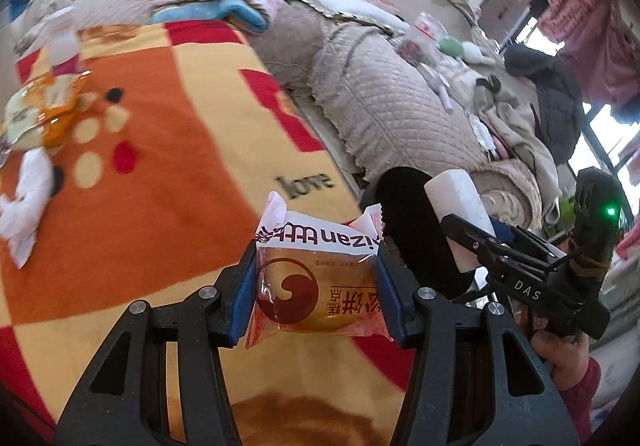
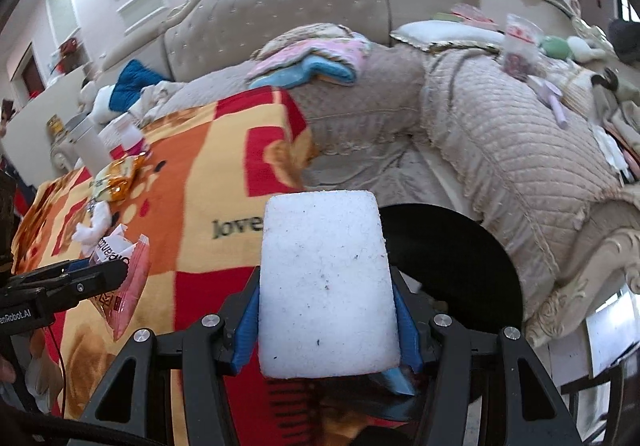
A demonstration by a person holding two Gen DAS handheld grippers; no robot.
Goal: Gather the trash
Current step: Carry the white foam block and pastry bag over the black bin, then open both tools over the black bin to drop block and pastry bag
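Crinkly plastic wrapper (image 1: 316,286) pinched; foam block (image 2: 326,282) gripped.

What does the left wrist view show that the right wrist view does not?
Only the left wrist view shows the wrapper from the front, pinched in the left gripper, and the hand on the right gripper. Only the right wrist view shows the broad face of the foam block held in the right gripper. Both show the blanket, the tissue and the black bin.
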